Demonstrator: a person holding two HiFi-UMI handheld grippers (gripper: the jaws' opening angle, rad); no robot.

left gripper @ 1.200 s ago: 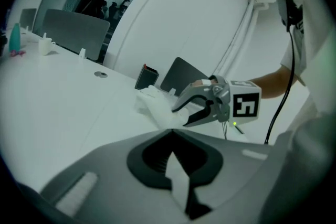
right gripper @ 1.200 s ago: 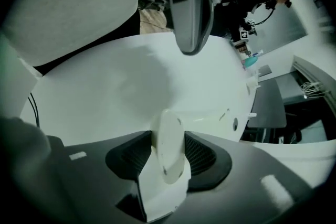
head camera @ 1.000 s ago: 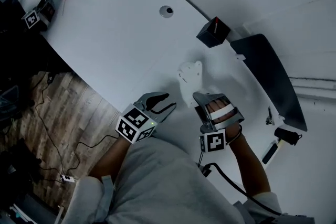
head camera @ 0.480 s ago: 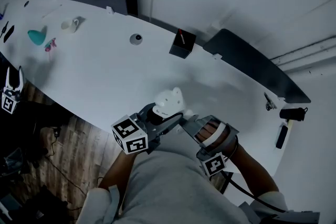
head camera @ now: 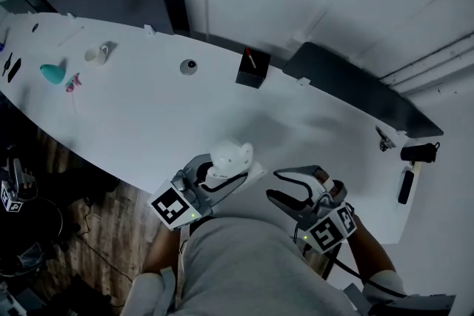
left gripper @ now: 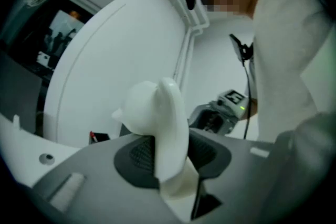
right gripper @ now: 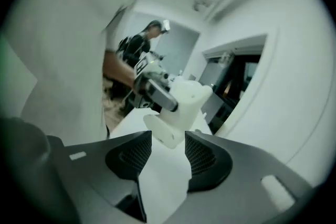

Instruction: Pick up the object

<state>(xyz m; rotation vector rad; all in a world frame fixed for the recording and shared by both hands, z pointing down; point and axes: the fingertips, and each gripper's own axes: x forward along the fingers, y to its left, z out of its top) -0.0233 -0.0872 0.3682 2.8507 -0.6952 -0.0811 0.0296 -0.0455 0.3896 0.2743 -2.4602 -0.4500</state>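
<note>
Jaws of my left gripper (head camera: 226,177) are closing on the white object (head camera: 231,157), and their dark ribbed pads (left gripper: 137,156) press on its flat lower part from both sides. The rounded, bulging end of the piece sticks up above the jaws. In the left gripper view it stands against the pale wall, with nothing under it that I can see. From the head view I hold it up close to my body, over the near edge of the long white table (head camera: 148,115).

My right gripper (head camera: 275,186) hangs just beside it on the right, its tips turned toward the object but apart from it. Its jaws stand wide with nothing between them. In the right gripper view the white object shows beyond the tips, clamped in the other gripper.

Farther back on the table are a black box (head camera: 252,68) with a red mark on top, a small round disc (head camera: 189,67), a pale cup (head camera: 98,53) and a teal thing (head camera: 52,72) near the far left end
</note>
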